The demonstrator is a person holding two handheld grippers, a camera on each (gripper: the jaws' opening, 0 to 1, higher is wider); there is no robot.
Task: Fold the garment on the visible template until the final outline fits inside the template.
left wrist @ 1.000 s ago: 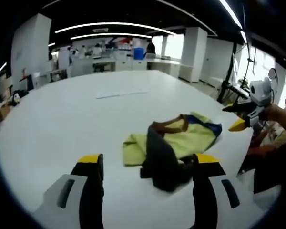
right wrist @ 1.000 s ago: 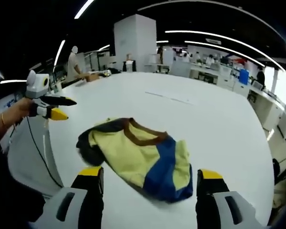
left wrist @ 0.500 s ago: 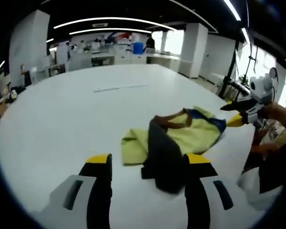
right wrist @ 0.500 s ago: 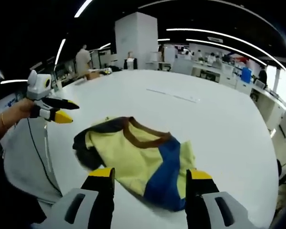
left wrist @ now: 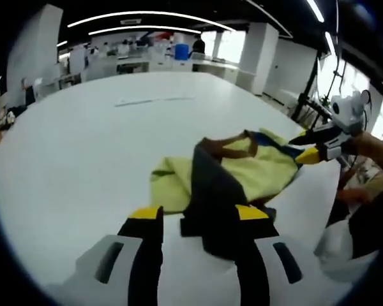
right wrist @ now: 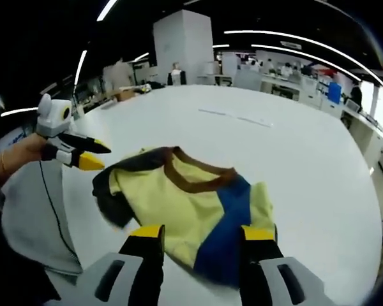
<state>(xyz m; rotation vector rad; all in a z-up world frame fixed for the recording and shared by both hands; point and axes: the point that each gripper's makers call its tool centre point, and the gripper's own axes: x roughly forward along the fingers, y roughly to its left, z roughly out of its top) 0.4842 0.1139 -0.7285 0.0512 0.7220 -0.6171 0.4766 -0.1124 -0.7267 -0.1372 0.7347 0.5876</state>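
A crumpled garment (left wrist: 249,172), yellow with a brown collar, a blue panel and a dark grey part, lies on the white table (left wrist: 83,146). My left gripper (left wrist: 198,213) is open just above its near edge, and the dark grey fold (left wrist: 210,185) reaches in between the jaws. In the right gripper view the garment (right wrist: 172,197) lies right ahead of my right gripper (right wrist: 202,233), which is open over the yellow and blue cloth. The right gripper (left wrist: 306,146) hovers at the garment's far right corner. The left gripper (right wrist: 96,155), held by a hand, hangs by the dark left edge.
A pale thin strip (left wrist: 153,100) lies on the table beyond the garment, also seen as a strip (right wrist: 236,118) in the right gripper view. The table's edge (left wrist: 319,204) runs close on the right, beside the person. Desks and pillars stand far behind.
Both grippers have come down closer to the garment, and the jaws of each have narrowed. The garment itself lies about as before.
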